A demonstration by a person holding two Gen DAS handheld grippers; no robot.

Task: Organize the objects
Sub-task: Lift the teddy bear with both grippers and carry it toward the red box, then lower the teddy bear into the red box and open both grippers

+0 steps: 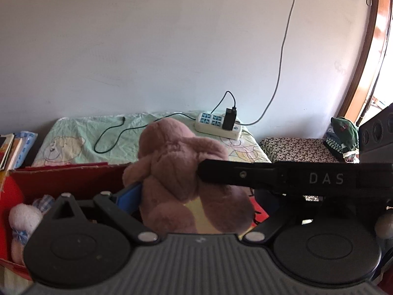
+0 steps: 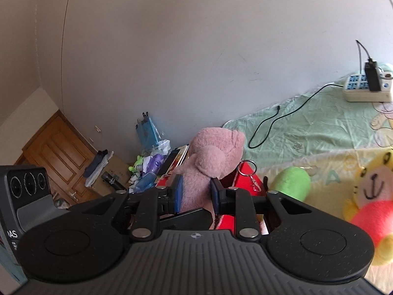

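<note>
Right tool [image 2: 195,195] clenched on the pink plush [image 2: 211,157], upright above the red box [image 1: 61,174]; left tool's [image 1: 169,189] grip unclear.

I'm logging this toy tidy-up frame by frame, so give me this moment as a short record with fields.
held item: pink plush toy
right gripper: shut on the plush
left gripper: grip unclear; right gripper's finger crosses in front
container: red cardboard box below the plush, small white plush inside
still on bed: green plush, yellow-and-red plush
background: power strip on green sheet
</note>
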